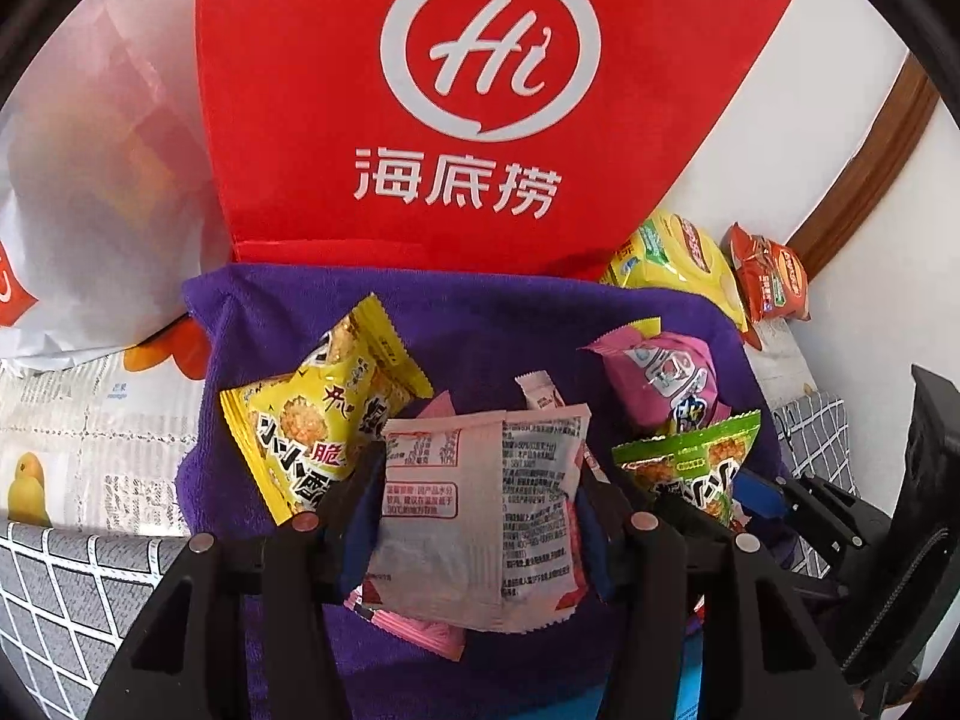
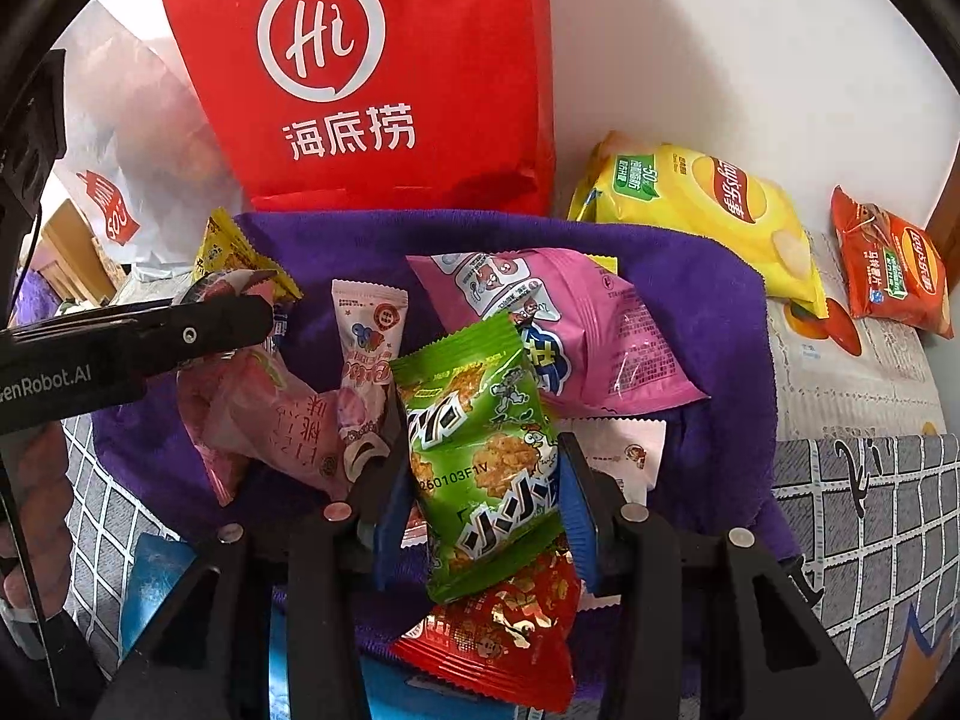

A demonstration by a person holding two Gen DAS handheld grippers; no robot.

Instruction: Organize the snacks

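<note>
Left tool [image 1: 480,486]: clamped on pale pink packet [image 1: 480,516], lifted above purple towel [image 1: 480,324]. Right tool [image 2: 480,492]: closed on green packet [image 2: 480,468], held over red packet [image 2: 504,642] and same towel. Advice for this step: keep both grips firm, carry each packet clear of pink bag [image 2: 576,336], release toward red paper bag [image 2: 372,78] behind, one at a time, without dragging neighbours.

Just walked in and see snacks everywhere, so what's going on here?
A person is sorting snacks with a handheld gripper in each hand. The left gripper is closed on a pale pink packet, the right gripper on a green packet, both over a purple towel. More packets lie on the towel in front of a red bag.
</note>
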